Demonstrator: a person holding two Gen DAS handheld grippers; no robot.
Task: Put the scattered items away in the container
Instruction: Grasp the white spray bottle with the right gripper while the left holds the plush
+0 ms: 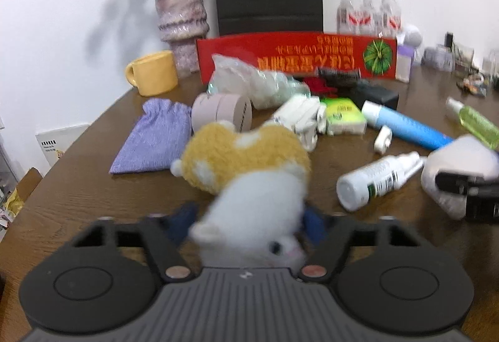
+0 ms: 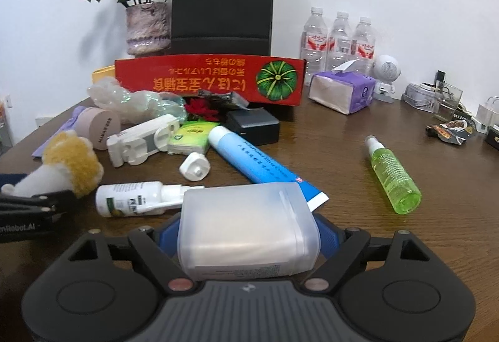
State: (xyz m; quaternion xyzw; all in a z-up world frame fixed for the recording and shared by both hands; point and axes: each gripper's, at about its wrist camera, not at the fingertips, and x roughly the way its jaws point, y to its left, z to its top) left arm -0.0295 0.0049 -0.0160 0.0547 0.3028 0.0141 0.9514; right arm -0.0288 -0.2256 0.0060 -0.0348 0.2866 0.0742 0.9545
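Observation:
My left gripper (image 1: pixel 249 220) is shut on a yellow-and-white plush toy (image 1: pixel 246 161), held just above the brown table; the toy also shows in the right wrist view (image 2: pixel 70 166). My right gripper (image 2: pixel 248 236) is shut on a translucent white plastic box (image 2: pixel 246 229), which also shows in the left wrist view (image 1: pixel 458 167). A red open box (image 2: pixel 209 80) stands at the back of the table. Scattered in front of it lie a white spray bottle (image 2: pixel 134 198), a blue tube (image 2: pixel 252 161), a green spray bottle (image 2: pixel 393 175), a white cap (image 2: pixel 195 167) and a green packet (image 2: pixel 191 136).
A black paper bag (image 2: pixel 221 5), a vase of dried roses (image 2: pixel 148 27), three water bottles (image 2: pixel 338 39) and a tissue pack (image 2: pixel 341 91) stand at the back. A yellow mug (image 1: pixel 154 72), a purple pouch (image 1: pixel 152 136) and a pink round tin (image 1: pixel 221 113) lie at the left.

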